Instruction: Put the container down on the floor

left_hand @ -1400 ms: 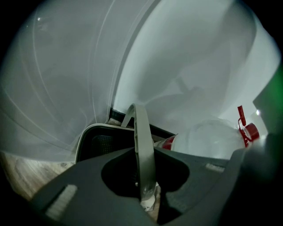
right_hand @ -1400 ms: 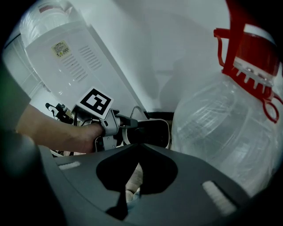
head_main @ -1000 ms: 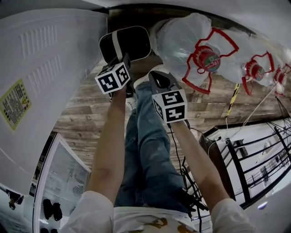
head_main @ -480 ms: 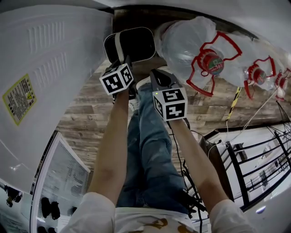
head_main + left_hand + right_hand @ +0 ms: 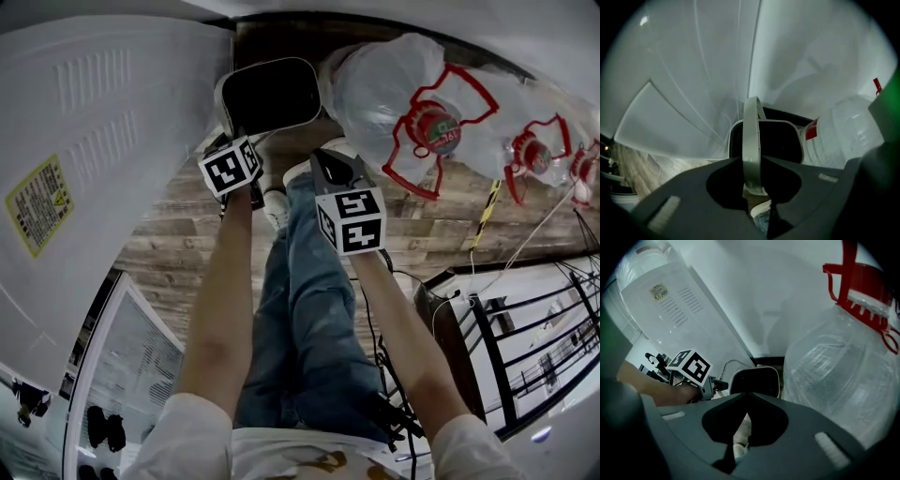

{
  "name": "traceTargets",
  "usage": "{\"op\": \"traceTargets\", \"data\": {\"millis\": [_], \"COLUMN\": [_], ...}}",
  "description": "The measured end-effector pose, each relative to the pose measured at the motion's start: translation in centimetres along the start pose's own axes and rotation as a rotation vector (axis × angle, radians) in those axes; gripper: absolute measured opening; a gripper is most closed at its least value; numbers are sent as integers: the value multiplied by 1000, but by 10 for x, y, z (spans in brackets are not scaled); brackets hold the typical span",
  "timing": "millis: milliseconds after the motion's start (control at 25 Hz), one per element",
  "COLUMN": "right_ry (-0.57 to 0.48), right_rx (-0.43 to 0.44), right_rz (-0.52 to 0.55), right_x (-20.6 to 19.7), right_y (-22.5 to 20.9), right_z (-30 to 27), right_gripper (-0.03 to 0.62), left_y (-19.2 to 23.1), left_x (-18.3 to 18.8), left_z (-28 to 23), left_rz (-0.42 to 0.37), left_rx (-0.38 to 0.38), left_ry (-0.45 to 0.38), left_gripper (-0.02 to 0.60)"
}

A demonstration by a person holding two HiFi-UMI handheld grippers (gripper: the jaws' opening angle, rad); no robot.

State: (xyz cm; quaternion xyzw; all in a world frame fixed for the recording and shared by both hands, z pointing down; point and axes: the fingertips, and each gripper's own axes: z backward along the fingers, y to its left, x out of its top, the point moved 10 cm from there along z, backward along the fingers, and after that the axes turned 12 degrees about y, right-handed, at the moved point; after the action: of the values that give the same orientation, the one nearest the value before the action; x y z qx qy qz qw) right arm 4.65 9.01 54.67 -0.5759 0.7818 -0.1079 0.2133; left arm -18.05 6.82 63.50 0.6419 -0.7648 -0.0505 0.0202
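The container (image 5: 267, 94) is a dark bin with a white rim, seen below me over the wooden floor (image 5: 178, 234) beside the wall. My left gripper (image 5: 242, 141) is just above its near rim. In the left gripper view the white bail handle (image 5: 751, 140) runs up between the jaws, which are shut on it, and the container (image 5: 768, 138) hangs beyond. My right gripper (image 5: 324, 157) hovers to the right of the container, shut on nothing. From the right gripper (image 5: 747, 394) view, the container (image 5: 754, 379) and the left gripper's marker cube (image 5: 690, 365) lie ahead.
Large clear water bottles (image 5: 398, 84) with red caps stand directly right of the container. A white appliance (image 5: 84, 150) fills the left side. The person's jeans-clad legs (image 5: 300, 300) and shoes (image 5: 275, 208) are below. A black railing (image 5: 525, 328) and a cable (image 5: 370, 319) lie at right.
The container has turned so its dark opening faces up, with the handle no longer crossing it. The left gripper shifted slightly left and toward me. The right gripper barely moved.
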Motion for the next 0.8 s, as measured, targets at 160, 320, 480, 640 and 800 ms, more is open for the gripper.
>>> {"op": "traceTargets", "data": {"millis": [160,320,480,640,800], "right_ry": [3,7,6,-4,-12], "right_rx": [2,-1,-5,-19,-15], "right_rz": [-3,-9,-18,-30,-33], "right_x": [-5,-9,-11,-12,-13], "right_y": [-1,-5,-10,-13,-12], "right_z": [0,-2,-1,2,1], "right_gripper": [26,26,26,26,26], "left_y": [10,18,23,19,23], "left_x": [-3,-3,-3,-3,-2], "left_z": [-4,-8,-8,-8,-6], "left_rz": [30,39,45,26,24], "left_rx": [15,45,78,89,138], "left_ry": [15,41,43,45,36], "left_gripper": [68,75,81,86,126]}}
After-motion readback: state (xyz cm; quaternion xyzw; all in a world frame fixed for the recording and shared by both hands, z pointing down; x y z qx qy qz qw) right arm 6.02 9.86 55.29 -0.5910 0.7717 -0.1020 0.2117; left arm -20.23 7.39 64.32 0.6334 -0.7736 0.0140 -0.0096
